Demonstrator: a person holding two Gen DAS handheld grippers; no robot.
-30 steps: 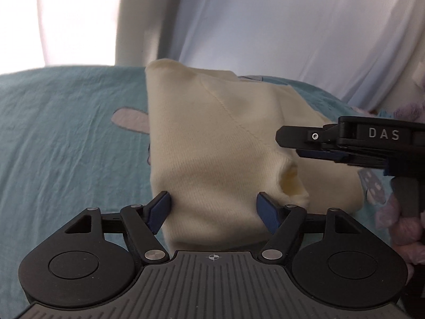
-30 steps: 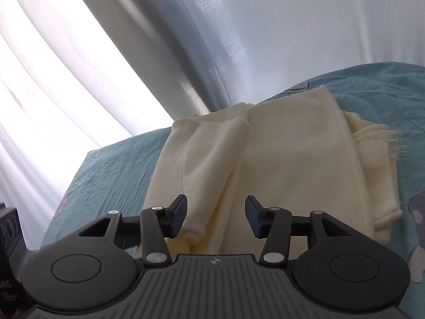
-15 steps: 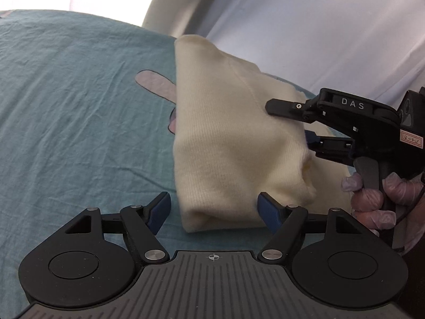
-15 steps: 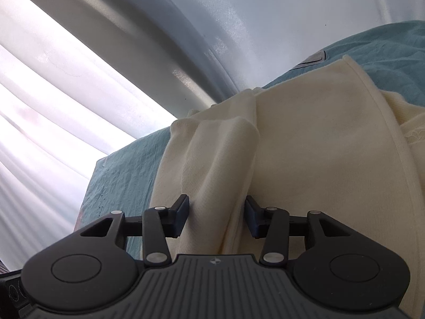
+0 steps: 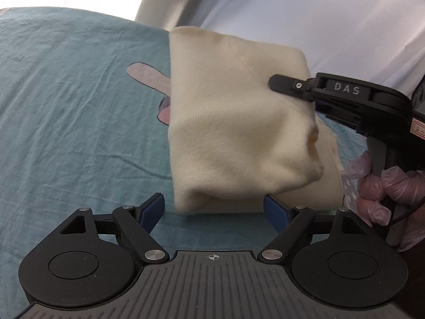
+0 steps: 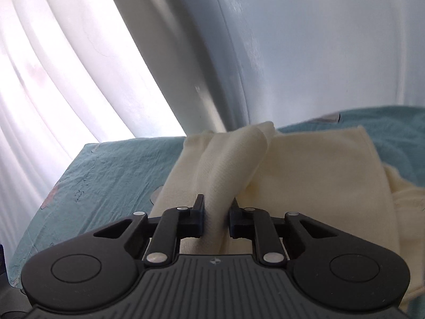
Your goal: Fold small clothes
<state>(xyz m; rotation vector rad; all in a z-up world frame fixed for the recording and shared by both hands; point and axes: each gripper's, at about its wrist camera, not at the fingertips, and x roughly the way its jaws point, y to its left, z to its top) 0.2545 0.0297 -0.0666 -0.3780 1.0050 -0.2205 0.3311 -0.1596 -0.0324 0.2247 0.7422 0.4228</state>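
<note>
A cream knit garment (image 5: pixel 233 122) lies partly folded on a teal bedsheet (image 5: pixel 66 111). My left gripper (image 5: pixel 213 207) is open and empty, its blue-padded fingers just short of the garment's near folded edge. My right gripper (image 6: pixel 216 214) is shut on a raised fold of the garment (image 6: pixel 228 164) and holds it slightly lifted above the rest of the cloth (image 6: pixel 318 180). The right gripper also shows in the left wrist view (image 5: pixel 313 98), reaching in from the right over the garment's right side.
The bedsheet has a pale cartoon print (image 5: pixel 148 77) left of the garment. White curtains (image 6: pixel 66 66) and a pale wall (image 6: pixel 318 40) stand behind the bed. A hand in a pink glove (image 5: pixel 379 186) holds the right gripper's handle.
My right gripper has closed on the garment's fold and lifted it a little. My left gripper has drawn back slightly from the garment and stays open.
</note>
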